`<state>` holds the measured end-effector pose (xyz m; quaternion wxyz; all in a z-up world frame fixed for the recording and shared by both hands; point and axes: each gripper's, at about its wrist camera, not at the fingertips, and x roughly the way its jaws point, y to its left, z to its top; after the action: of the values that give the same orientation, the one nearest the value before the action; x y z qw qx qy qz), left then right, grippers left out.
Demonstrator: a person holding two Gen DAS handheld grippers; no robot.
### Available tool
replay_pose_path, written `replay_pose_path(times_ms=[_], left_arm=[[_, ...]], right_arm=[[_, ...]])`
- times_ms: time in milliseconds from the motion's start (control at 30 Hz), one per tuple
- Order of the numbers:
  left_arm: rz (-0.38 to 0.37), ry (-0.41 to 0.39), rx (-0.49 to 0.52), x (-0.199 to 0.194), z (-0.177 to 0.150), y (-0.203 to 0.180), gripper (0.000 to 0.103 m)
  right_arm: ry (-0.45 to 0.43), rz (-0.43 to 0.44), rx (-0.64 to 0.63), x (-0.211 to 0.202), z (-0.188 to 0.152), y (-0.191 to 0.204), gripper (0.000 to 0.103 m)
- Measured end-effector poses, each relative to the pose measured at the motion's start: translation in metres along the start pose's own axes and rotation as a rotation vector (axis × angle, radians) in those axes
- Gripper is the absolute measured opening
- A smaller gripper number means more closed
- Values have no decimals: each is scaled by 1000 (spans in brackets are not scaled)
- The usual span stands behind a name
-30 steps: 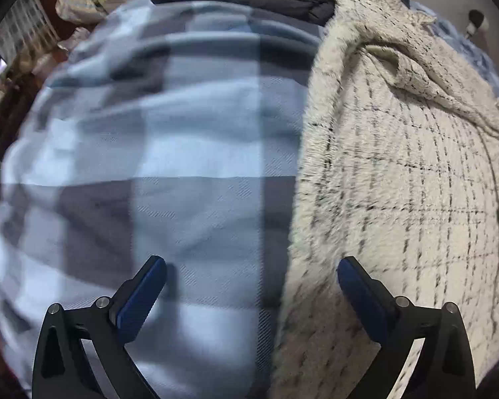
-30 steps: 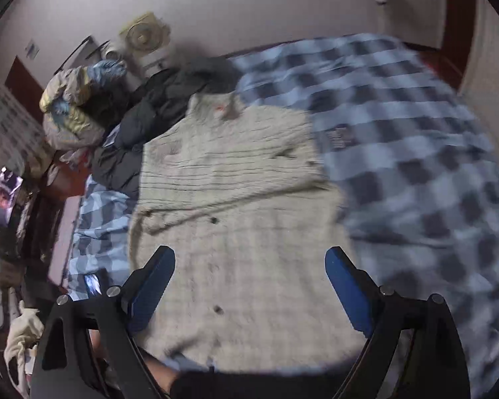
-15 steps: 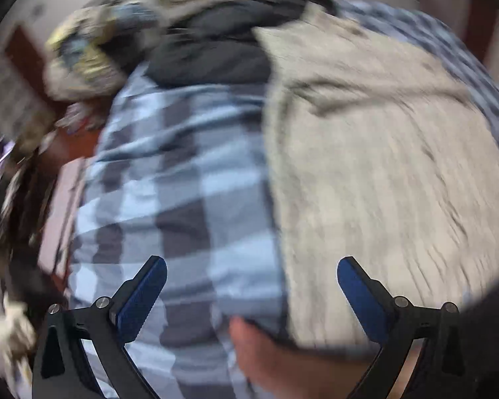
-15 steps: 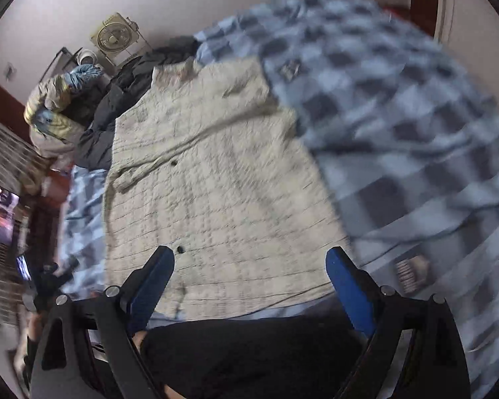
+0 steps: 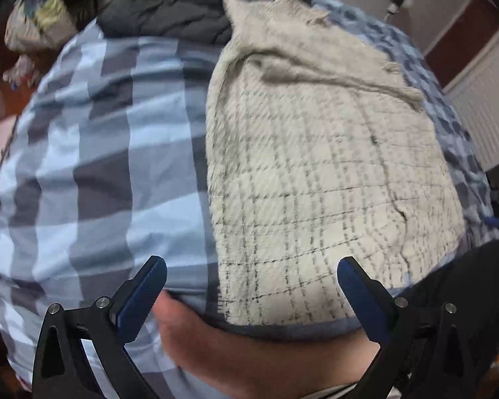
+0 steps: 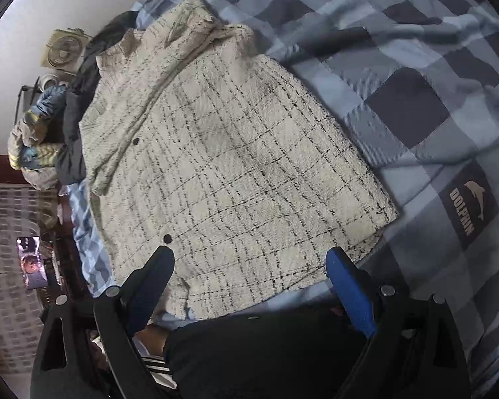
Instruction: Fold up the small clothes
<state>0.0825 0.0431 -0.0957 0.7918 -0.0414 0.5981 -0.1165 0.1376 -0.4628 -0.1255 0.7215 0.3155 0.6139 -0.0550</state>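
From the left wrist, the cream jacket with thin black checks lies flat on the blue-and-grey checked bedspread, one sleeve folded across its chest; the left tongs stand wide apart, empty, above its hem. From the right wrist, the jacket shows dark buttons along its front edge; the right tongs gape empty over its hem.

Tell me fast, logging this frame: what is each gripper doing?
Left gripper: open, holding nothing.
Right gripper: open, empty, over the cream jacket.
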Motion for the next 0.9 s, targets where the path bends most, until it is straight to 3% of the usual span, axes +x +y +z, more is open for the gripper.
replay_pose_path(times_ms=[167, 267, 367, 433, 500, 533, 567, 667, 733, 833, 900], left_arm=[[-46, 185, -53, 42, -1, 6, 102], [-88, 216, -51, 54, -1, 1, 102], [-47, 245, -51, 66, -1, -1, 101], [-8, 312, -45, 81, -6, -2, 96], [8, 319, -28, 85, -7, -6, 92], [2, 317, -28, 85, -7, -6, 80], [1, 317, -30, 86, -7, -6, 56], [47, 311, -34, 89, -8, -4, 26], [17, 286, -33, 85, -7, -6, 14], [-43, 245, -28, 74, -6, -7, 9], [-73, 224, -30, 68, -5, -7, 9]], right_arm=[[26, -36, -26, 6, 0, 4, 91], [44, -42, -23, 8, 2, 2, 91], [62, -48, -17, 10, 3, 1, 91], [64, -53, -15, 10, 3, 1, 91], [60, -56, -11, 9, 2, 2, 91], [59, -55, -10, 9, 2, 2, 91], [59, -49, -10, 8, 2, 1, 91], [62, -18, 13, 8, 2, -3, 91], [69, 26, 47, 5, 4, -10, 91], [144, 132, 47, 5, 11, -19, 91], [114, 93, 14, -4, 20, -30, 91]])
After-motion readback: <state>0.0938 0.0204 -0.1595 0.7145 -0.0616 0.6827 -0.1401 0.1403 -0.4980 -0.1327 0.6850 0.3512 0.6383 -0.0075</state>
